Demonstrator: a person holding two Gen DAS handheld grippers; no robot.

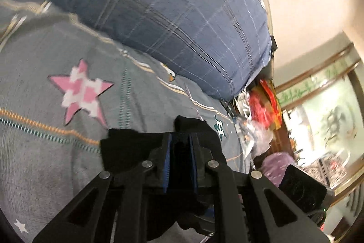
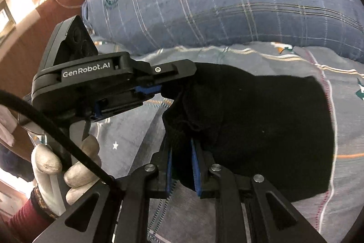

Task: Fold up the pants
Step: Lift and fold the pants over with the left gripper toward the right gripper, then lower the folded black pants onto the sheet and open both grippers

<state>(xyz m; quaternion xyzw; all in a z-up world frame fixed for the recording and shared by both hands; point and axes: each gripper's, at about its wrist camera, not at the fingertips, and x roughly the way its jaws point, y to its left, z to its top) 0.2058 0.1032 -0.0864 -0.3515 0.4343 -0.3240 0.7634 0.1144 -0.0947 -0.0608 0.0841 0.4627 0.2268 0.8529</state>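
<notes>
Looking along the left gripper (image 1: 179, 145), its blue pads pinch a bunch of black pants (image 1: 127, 147) above the grey quilt (image 1: 45, 83); a plaid pillow (image 1: 170, 15) lies behind; from the right gripper (image 2: 182, 152), jaws clamp the pants' (image 2: 261, 117) near edge, the left gripper (image 2: 159, 83) gripping beside it, a gloved hand (image 2: 68, 165) below.

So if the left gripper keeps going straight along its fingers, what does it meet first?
The left gripper, shut on the black fabric pants, points across the grey star-patterned bedspread. Beyond the cloth, the big blue plaid pillow looks first in line, though depth is unclear.
</notes>
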